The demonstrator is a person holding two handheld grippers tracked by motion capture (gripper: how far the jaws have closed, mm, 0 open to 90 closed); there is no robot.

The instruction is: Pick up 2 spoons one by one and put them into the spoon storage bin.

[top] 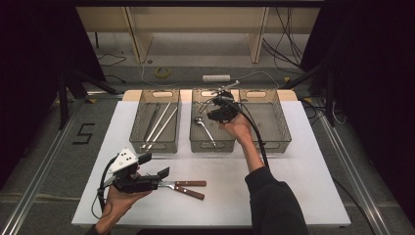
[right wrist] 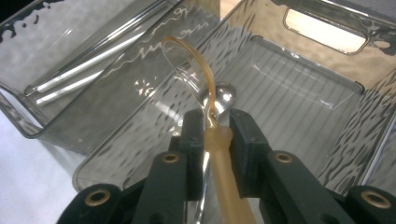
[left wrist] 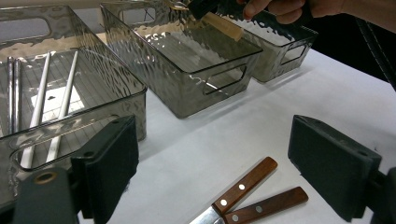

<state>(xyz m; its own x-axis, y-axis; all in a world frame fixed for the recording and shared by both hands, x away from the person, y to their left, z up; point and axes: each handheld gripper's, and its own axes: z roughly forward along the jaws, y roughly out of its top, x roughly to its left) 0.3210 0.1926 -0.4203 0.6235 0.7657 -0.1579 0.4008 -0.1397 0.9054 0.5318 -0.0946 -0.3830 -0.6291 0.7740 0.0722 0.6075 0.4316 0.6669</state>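
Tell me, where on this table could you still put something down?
The white table is bare right of the two wooden-handled knives, and the right-hand bin looks empty. It is tighter in the left bin with its chopsticks and in the middle bin, where the right tongs hold a spoon.

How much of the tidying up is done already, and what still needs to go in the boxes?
Chopsticks already lie in the left bin and a metal spoon in the middle bin. Right now the right gripper is shut on a spoon with a pale handle above that middle bin. Two wooden-handled knives still wait on the table by the open left gripper. What the right bin holds is hard to tell.
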